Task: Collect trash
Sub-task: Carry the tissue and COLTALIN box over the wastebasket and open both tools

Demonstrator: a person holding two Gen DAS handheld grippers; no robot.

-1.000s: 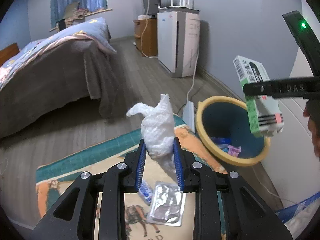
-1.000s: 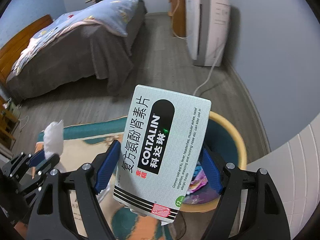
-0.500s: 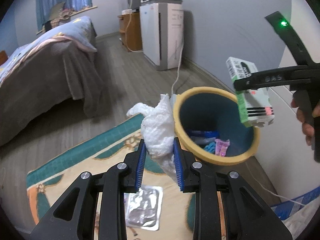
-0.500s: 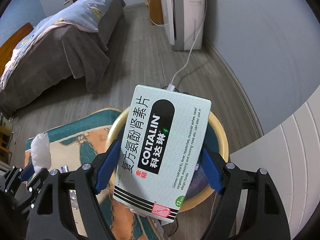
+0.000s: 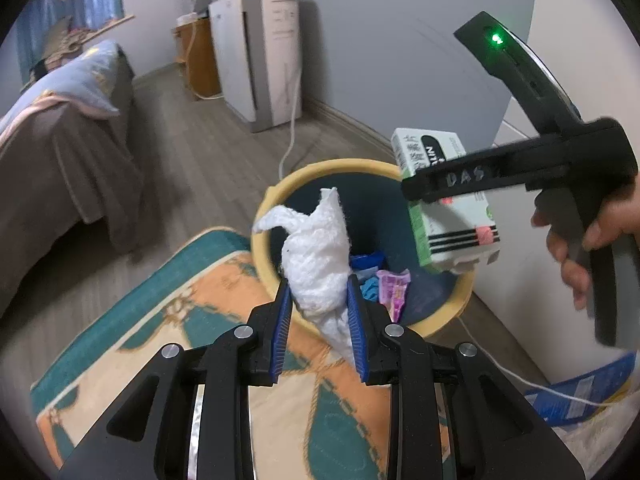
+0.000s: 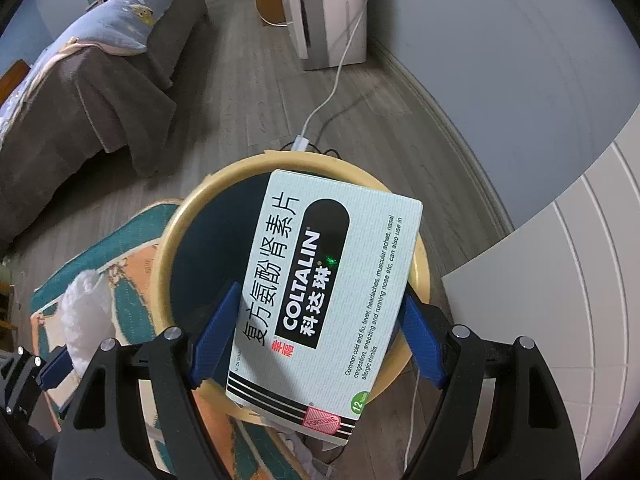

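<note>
My left gripper [image 5: 319, 312] is shut on a crumpled white tissue [image 5: 316, 256] and holds it over the near rim of a yellow-rimmed, dark blue trash bin [image 5: 280, 192]. My right gripper [image 6: 316, 344] is shut on a pale green Coltalin medicine box [image 6: 328, 292], held above the bin [image 6: 188, 216]. From the left wrist view the box [image 5: 452, 236] hangs over the bin's right side. Coloured wrappers [image 5: 392, 284] lie in the bin. The tissue [image 6: 86, 308] also shows at the left of the right wrist view.
The bin stands at the edge of a teal and orange rug [image 5: 192, 320]. A white cable [image 6: 340, 72] runs to an air purifier [image 5: 260, 52] by the wall. A bed [image 5: 60, 140] is at left. A white cabinet panel [image 6: 560, 300] is at right.
Both grippers have moved towards the bin. The tissue is now over its near rim and the box is above its opening. The foil blister pack has left the left wrist view.
</note>
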